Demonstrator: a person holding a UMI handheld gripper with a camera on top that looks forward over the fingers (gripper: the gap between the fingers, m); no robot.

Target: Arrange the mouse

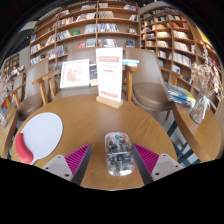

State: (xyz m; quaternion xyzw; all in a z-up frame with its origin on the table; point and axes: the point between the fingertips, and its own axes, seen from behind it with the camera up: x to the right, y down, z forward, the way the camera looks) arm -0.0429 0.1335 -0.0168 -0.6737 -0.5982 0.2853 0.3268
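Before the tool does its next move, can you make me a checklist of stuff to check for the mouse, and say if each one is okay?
1. Mouse in sight: ok. The mouse lies on the round wooden table.
2. Mouse lined up with the tool: ok. It sits between the two fingers.
3. Fingers pressing on the mouse: not ok. There is a gap on each side, so the tool is open.
4. Place to put it: ok. The white mouse pad lies on the table, off to one side of the fingers.
5. Things in the way: ok. The standing sign is well beyond the mouse.
6. Mouse cable: cannot tell.
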